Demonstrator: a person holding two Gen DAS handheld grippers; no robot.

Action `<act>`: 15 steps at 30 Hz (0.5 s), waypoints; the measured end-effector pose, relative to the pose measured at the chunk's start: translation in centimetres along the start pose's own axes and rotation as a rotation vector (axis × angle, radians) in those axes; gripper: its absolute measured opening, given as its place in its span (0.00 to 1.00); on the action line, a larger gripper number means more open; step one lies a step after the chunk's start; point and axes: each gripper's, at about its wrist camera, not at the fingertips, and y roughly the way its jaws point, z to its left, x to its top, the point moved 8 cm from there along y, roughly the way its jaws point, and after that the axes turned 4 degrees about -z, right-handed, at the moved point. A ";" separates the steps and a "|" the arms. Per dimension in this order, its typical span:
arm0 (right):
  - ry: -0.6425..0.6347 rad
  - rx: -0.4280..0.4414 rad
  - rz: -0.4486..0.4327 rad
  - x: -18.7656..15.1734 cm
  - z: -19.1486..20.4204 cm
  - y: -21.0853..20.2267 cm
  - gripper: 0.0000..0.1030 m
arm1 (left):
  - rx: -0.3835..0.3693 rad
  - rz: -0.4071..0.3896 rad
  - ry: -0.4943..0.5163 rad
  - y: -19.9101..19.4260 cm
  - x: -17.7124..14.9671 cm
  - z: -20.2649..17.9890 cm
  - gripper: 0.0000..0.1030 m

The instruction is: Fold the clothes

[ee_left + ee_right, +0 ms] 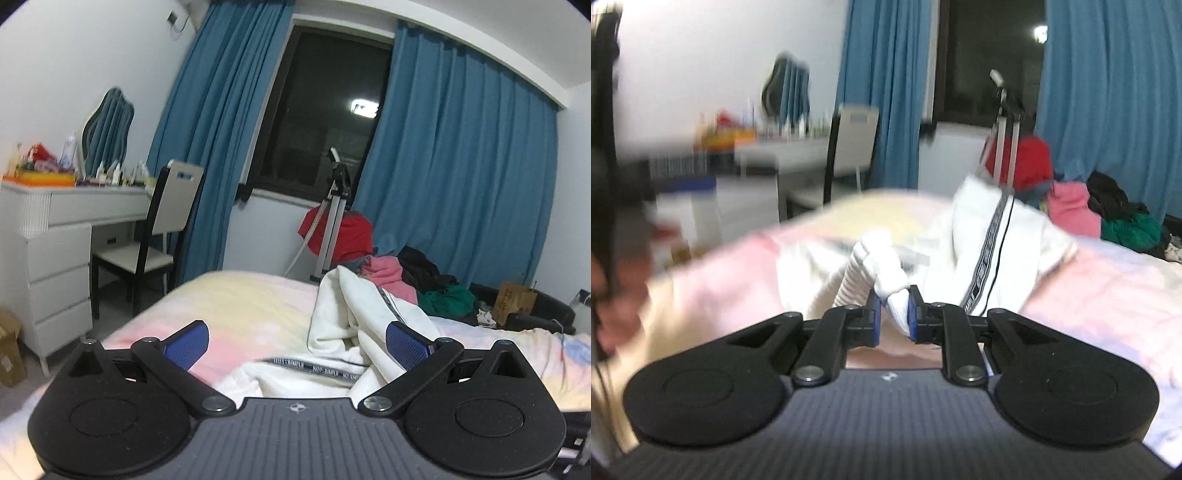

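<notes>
Right claw [894, 314] pinching ribbed cuff of white garment [993, 236], left claw [297, 343] wide open, empty.

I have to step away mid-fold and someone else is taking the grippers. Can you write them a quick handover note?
Right gripper: shut on a bunched part of the white garment.
Left gripper: open, holding nothing, above the garment.
The garment lies crumpled on the bed; a pile of other clothes sits at the far end.
Done: one grip only, no fold visible.
Left: spread it, fold it, then the pile.

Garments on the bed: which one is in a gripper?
The white garment with the printed stripe; right gripper pinches its cuff. Pink, black and green lie piled behind.
</notes>
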 end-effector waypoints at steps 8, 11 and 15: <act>0.340 -0.062 0.116 -3.6 -3.7 -1.6 0.23 | 0.072 0.166 -0.056 2.1 -3.7 2.3 1.00; 0.457 -0.033 0.131 -4.7 -4.6 -2.9 0.29 | 0.081 0.207 -0.113 3.0 -4.6 3.5 1.00; 0.592 0.036 0.044 -4.2 -5.8 -4.3 0.65 | 0.096 0.216 -0.160 3.2 -4.9 4.6 1.00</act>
